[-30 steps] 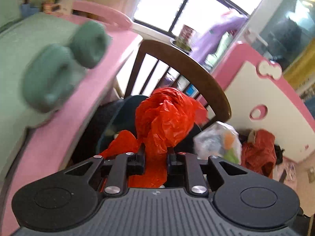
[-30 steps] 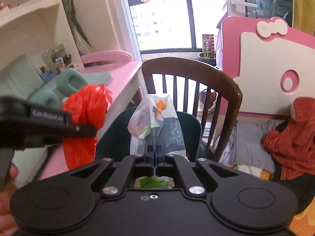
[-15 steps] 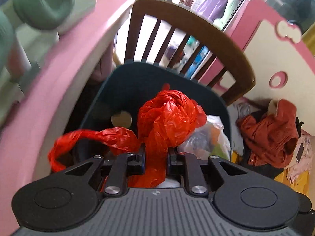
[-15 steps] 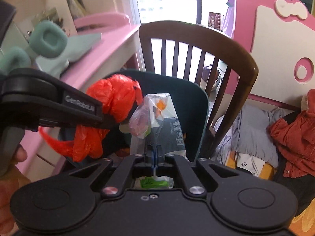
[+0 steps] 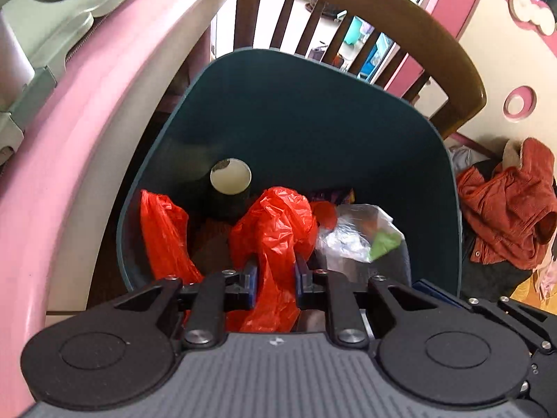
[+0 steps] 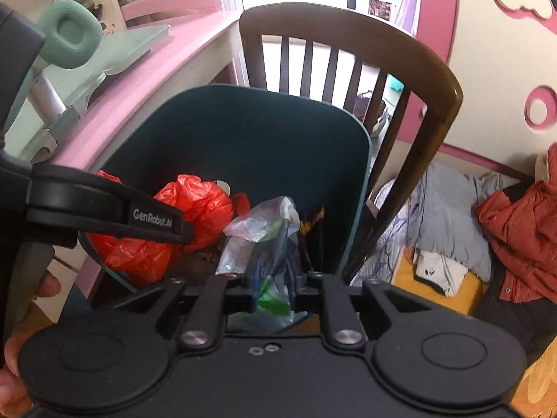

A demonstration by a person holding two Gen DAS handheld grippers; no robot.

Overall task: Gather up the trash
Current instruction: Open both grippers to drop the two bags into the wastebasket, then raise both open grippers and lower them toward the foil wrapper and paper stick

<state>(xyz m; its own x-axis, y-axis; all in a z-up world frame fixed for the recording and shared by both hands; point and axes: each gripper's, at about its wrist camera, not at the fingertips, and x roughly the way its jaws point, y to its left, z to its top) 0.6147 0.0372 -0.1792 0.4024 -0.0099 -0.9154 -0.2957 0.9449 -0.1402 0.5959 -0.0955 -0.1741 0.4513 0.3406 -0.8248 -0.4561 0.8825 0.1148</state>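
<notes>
A dark teal trash bin (image 5: 313, 111) stands between the pink desk and a wooden chair; it also shows in the right wrist view (image 6: 250, 129). My left gripper (image 5: 275, 278) has parted jaws with a red plastic bag (image 5: 275, 233) between them, hanging inside the bin. The red bag also shows in the right wrist view (image 6: 205, 209). My right gripper (image 6: 273, 284) has parted jaws around a clear plastic bag of trash (image 6: 264, 223), lowered into the bin beside the red bag. The clear bag shows in the left wrist view (image 5: 355, 237). A paper cup (image 5: 230, 177) lies in the bin.
A pink desk (image 5: 80, 111) runs along the left, holding a green laptop stand and headphones (image 6: 69, 35). A brown wooden chair (image 6: 348, 45) stands behind the bin. An orange jacket (image 5: 508, 209) and grey cloth (image 6: 445, 216) lie at the right.
Both grippers have moved down into the bin with their bags. Both pairs of jaws have opened wider, and the bags now rest among the trash.
</notes>
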